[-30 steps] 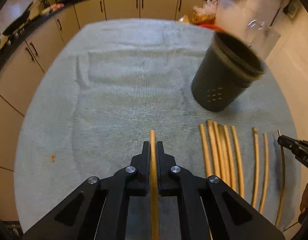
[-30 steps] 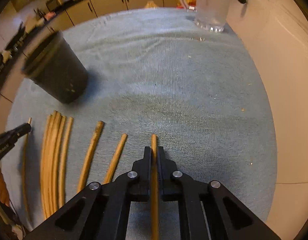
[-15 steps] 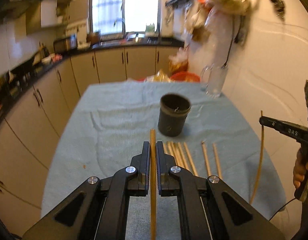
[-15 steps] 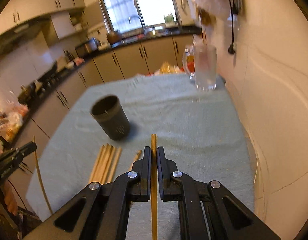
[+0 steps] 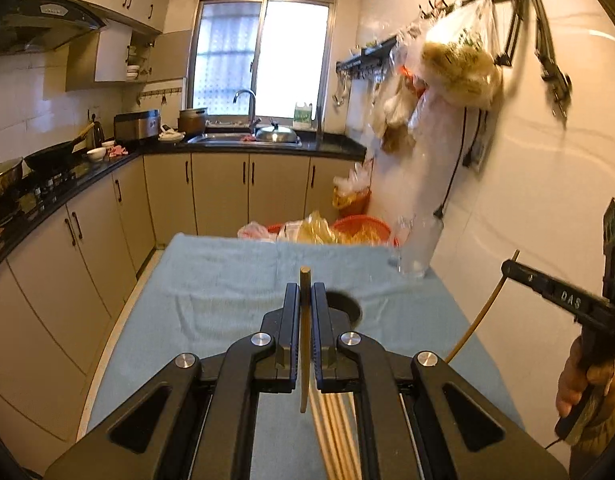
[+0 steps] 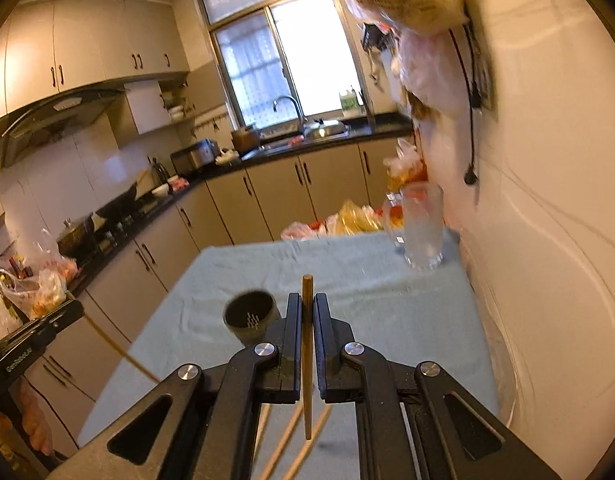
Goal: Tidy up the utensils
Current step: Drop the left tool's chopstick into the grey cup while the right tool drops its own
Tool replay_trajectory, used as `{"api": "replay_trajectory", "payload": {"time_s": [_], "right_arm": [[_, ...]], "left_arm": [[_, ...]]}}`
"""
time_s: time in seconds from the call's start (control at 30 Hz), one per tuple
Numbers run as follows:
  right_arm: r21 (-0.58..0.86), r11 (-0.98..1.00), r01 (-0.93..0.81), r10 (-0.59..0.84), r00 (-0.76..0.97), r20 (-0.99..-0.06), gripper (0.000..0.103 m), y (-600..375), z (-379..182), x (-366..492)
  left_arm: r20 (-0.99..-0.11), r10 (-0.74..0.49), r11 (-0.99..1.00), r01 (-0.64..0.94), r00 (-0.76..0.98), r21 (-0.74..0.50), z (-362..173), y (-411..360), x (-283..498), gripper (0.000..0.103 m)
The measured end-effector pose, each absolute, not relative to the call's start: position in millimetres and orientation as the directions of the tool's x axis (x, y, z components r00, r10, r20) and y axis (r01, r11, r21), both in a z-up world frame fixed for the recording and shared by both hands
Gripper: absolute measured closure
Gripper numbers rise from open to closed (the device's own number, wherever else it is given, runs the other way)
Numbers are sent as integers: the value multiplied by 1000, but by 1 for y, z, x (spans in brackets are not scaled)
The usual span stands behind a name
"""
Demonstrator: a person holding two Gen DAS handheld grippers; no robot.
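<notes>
A kitchen counter (image 5: 211,280) carries a blue towel. In the left view, the left tongs (image 5: 305,300) clamp a chopstick (image 5: 305,344) above the cup (image 5: 347,308). In the right view, the right tongs (image 6: 307,312) clamp another chopstick (image 6: 307,360); the cup (image 6: 249,316) stands at left.

left gripper (image 5: 305,300) jaws clamped, right gripper (image 6: 306,308) likewise

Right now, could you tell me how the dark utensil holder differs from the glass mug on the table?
The dark utensil holder is opaque, handleless and stands mid-table near the grippers; the glass mug is clear, taller, has a handle and stands at the far corner by the wall. Both stand upright on the blue-grey cloth.
</notes>
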State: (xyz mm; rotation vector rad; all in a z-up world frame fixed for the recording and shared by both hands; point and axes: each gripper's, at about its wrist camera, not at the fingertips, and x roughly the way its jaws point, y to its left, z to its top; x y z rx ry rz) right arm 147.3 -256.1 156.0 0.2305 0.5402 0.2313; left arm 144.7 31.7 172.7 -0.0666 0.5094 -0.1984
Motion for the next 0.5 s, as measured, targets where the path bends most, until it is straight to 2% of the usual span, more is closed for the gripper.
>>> {"api": "replay_trajectory", "payload": {"time_s": [0.33, 0.5], "right_arm": [[336, 917, -213, 336, 867, -368, 97, -237, 214, 207], [377, 903, -205, 343, 873, -347, 97, -227, 212, 241]], "left_arm": [[-393, -244, 967, 190, 887, -171, 239, 23, 214, 98], [-422, -252, 965, 193, 871, -178, 233, 7, 253, 98]]}}
